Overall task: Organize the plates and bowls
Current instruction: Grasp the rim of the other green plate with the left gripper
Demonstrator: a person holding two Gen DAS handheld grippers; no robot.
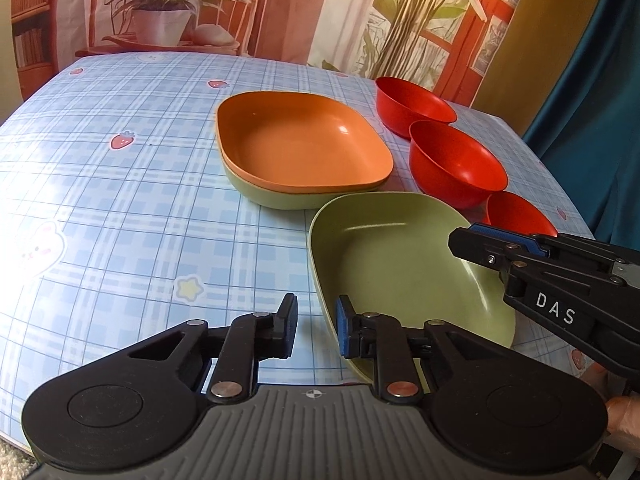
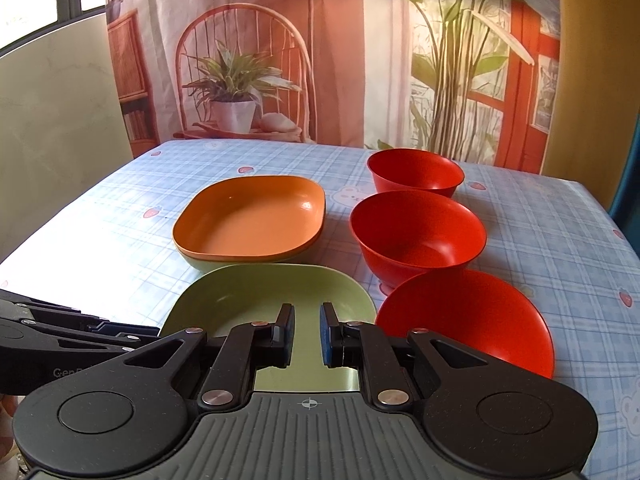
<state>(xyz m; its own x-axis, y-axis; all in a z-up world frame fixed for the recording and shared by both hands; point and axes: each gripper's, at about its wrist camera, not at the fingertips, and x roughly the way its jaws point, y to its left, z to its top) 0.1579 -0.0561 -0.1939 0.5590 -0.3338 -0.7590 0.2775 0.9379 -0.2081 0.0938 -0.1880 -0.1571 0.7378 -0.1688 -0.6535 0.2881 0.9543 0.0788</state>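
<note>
On the checked worktop (image 2: pixel 540 216) an orange plate (image 2: pixel 248 218) sits nested in a green plate (image 2: pixel 200 265) beneath it, toward the middle, which reads as a plate stack already begun. A loose green plate (image 1: pixel 396 264) lies just in front of that stack, near the worktop's front edge, its far rim close to or touching the stack; I cannot tell which. Along the right side three red bowls run in a line from back to front: the far bowl (image 2: pixel 416 174), the middle bowl (image 2: pixel 418 236) and the near bowl (image 2: pixel 468 320), each standing on its own and not nested. The left hand-held gripper (image 1: pixel 316 330) is released, its fingers apart and straddling the near left rim of the loose green plate, with one blue pad (image 1: pixel 344 332) inside the rim and the other outside; that placement suits a pinch on the thin rim, the only part of so shallow a dish that two fingers can hold. The right hand-held gripper (image 2: pixel 307 334) is also unclenched and carries nothing, hanging over the same plate's interior near the front edge, perhaps to steady it or to wait its turn at the bowls beside it. By my reading the step in hand is lifting this plate onto the stack, with the bowls left to nest afterwards. The plate looks smooth, so a shallow pinch could slip.
</note>
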